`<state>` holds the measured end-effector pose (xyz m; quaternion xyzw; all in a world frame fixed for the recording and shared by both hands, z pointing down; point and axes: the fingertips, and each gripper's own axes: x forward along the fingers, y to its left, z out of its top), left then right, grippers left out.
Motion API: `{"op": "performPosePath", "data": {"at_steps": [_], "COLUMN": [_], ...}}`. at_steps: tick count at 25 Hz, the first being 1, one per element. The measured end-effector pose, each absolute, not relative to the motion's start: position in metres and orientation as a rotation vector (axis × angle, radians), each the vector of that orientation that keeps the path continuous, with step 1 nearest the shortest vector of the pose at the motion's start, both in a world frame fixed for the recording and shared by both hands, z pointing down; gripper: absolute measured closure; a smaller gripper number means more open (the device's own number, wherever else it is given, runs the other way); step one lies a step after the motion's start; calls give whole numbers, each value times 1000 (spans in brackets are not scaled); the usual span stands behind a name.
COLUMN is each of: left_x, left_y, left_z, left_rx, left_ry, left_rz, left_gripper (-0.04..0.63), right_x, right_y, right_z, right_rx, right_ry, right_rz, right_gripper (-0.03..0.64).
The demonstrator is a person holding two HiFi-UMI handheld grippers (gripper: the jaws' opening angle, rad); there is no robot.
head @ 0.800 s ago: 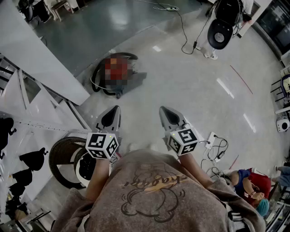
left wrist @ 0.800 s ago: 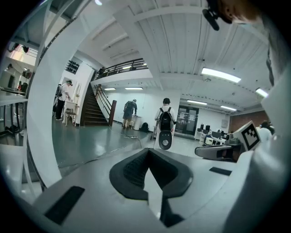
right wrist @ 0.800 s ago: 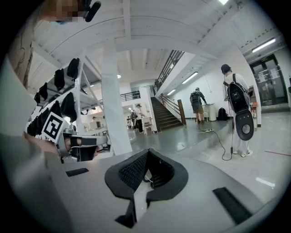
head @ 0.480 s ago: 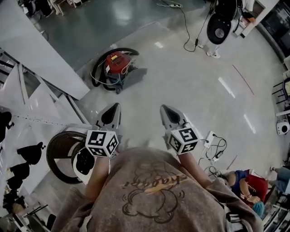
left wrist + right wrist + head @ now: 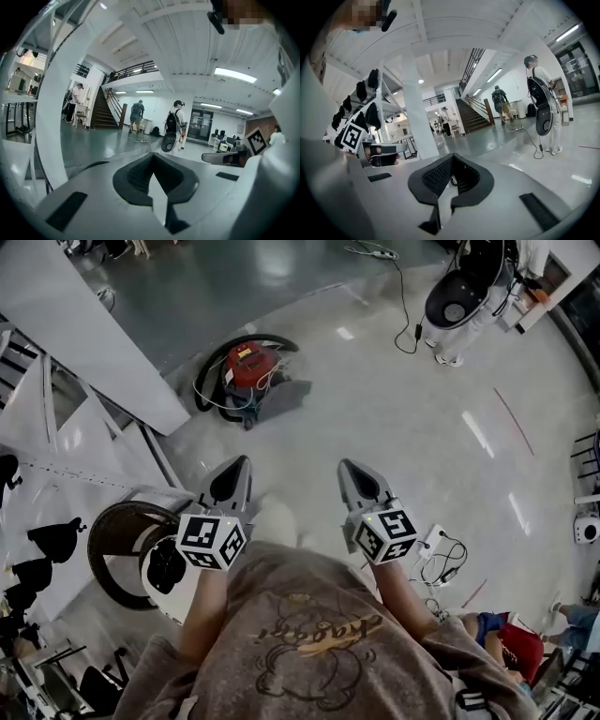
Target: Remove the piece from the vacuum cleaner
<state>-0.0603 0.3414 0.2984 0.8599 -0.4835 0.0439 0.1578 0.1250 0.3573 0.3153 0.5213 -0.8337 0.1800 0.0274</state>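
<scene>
A red canister vacuum cleaner (image 5: 248, 367) with a dark hose (image 5: 208, 381) looped round it stands on the grey floor, well ahead of both grippers, in the head view only. My left gripper (image 5: 241, 463) and right gripper (image 5: 344, 466) are held side by side at waist height, pointing forward. Both are shut with nothing between the jaws. The left gripper (image 5: 153, 157) and the right gripper (image 5: 451, 160) show in their own views with pads together against the open hall. Which piece of the vacuum is meant is too small to tell.
A white slanted beam (image 5: 84, 324) and white shelving with black items (image 5: 37, 549) stand on the left. A round black-and-white device (image 5: 141, 563) lies by my left side. A person with a round machine (image 5: 459, 296) stands far right. A power strip with cables (image 5: 436, 540) lies right.
The vacuum cleaner has drifted lower and to the right in the head view as the person moves toward it. Both grippers stay shut and level.
</scene>
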Motion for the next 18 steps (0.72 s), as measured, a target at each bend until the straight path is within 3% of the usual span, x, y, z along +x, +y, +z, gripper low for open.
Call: {"op": "performPosePath", "data": {"at_steps": [18], "left_x": [-79], "left_y": [121], "left_z": [305], "left_rx": [2485], "left_ry": [-1299], "left_rz": [140], "left_gripper": [594], "right_x": [98], "right_y": [151], "right_z": [323], "right_rx": [1636], "right_ry": [-2511], "right_rz": [562], "right_gripper": [617]}}
